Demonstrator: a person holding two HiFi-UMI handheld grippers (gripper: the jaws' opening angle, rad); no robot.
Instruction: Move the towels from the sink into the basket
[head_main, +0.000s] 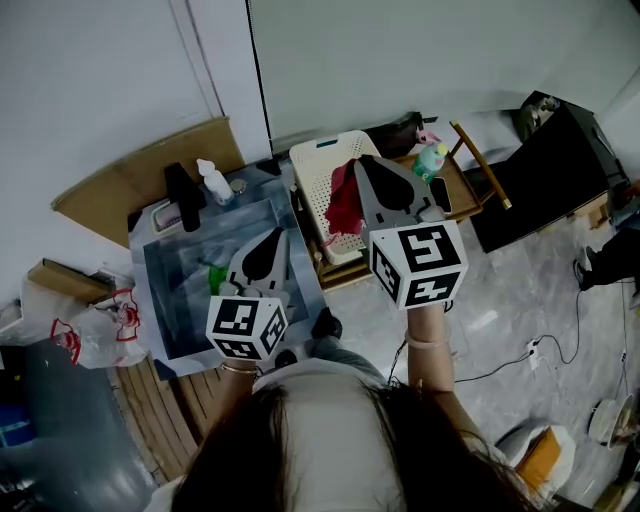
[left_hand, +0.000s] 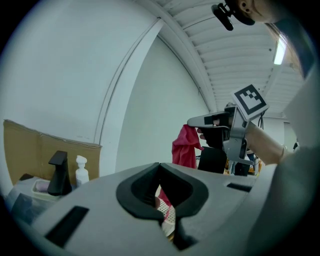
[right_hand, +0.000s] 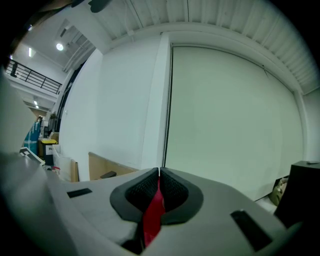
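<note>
Red towel (head_main: 345, 200) is pinched in the right tongs (head_main: 365, 165). They're clamped tight on one bunched edge so the rest hangs free, and it's dangling right over the white basket (head_main: 310, 175). Looks to me like the carry is nearly done and only the drop is left. Left tongs (head_main: 278, 236) are closed with nothing in them, over the sink (head_main: 165, 290). My guess is they're lined up for the next grab. Count: one red towel in the air, one green bit (head_main: 214, 276) down in the sink that's probably another towel (too small to be sure), one basket, one sink. There's also one black tap (head_main: 183, 195) and one white bottle (head_main: 213, 182) at the sink's far edge.
</note>
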